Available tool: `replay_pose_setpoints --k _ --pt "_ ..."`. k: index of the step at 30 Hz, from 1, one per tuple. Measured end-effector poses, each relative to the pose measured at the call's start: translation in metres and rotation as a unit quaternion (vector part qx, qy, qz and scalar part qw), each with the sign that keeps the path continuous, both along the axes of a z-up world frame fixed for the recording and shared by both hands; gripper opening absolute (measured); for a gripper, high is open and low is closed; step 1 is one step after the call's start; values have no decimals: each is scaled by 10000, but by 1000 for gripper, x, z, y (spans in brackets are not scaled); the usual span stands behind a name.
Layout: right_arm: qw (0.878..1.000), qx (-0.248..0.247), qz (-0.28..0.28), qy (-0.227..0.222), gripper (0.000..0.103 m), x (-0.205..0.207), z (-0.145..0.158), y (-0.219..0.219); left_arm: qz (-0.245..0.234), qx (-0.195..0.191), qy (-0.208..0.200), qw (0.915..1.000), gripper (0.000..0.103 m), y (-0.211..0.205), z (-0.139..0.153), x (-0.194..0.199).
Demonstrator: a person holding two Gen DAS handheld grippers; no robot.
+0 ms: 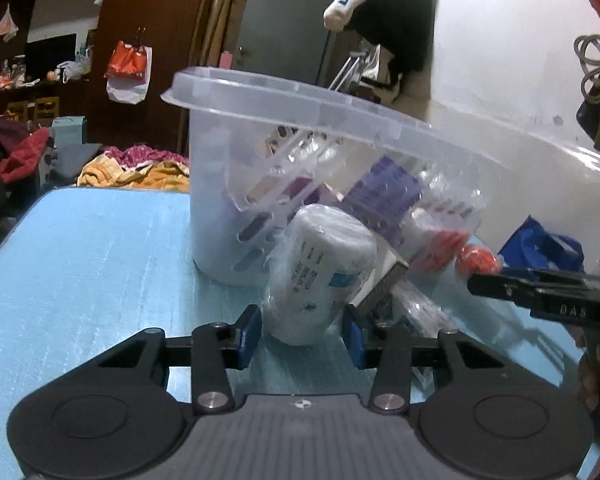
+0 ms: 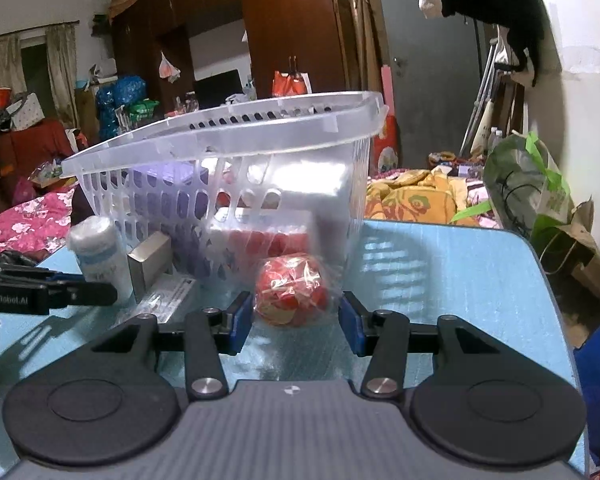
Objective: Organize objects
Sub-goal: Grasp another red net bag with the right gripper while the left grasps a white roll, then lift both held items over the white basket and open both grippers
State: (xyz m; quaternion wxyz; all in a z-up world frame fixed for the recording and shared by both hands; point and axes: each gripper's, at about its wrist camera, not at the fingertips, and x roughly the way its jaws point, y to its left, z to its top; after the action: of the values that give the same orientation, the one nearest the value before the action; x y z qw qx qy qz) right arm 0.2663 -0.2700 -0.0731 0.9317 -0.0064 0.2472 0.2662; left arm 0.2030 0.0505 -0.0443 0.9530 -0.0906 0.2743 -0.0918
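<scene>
A clear slotted plastic basket (image 1: 228, 200) stands on the blue table (image 1: 100, 248); it also shows in the right wrist view (image 2: 340, 152), with purple packs inside. My left gripper (image 1: 302, 334) is open, its blue pads on either side of a white wrapped roll (image 1: 320, 276) in front of the basket, with small gaps. My right gripper (image 2: 296, 326) is open around a red wrapped ball (image 2: 290, 296), also with gaps. The roll also shows in the right wrist view (image 2: 96, 248), the ball in the left wrist view (image 1: 478, 260). A grey box (image 2: 150, 260) stands between them.
A flat clear packet (image 2: 168, 300) lies by the grey box. A red-and-white pack (image 2: 268, 236) rests against the basket. A blue bag (image 1: 540, 248) sits at the table's right side. Bedding and bags (image 2: 528, 188) lie beyond the table's edges.
</scene>
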Motion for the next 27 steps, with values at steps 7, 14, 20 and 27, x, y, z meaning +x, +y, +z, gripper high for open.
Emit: replay_pose_setpoints --k 7,14,20,27 --pt "9997 66 28 -235 51 -8 2 0 -218 -90 -791 9966 47 -6 9 -21" --pt "9983 86 -117 -563 50 -18 5 0 -418 -329 -1100 9925 47 -4 10 -29" --pt "9975 132 -125 -679 50 -20 6 -1 -486 -382 -1207 9908 47 -3 10 -29" --pt "9923 449 -248 -1127 50 -39 11 -13 -323 -339 -1918 9803 47 1 19 -57"
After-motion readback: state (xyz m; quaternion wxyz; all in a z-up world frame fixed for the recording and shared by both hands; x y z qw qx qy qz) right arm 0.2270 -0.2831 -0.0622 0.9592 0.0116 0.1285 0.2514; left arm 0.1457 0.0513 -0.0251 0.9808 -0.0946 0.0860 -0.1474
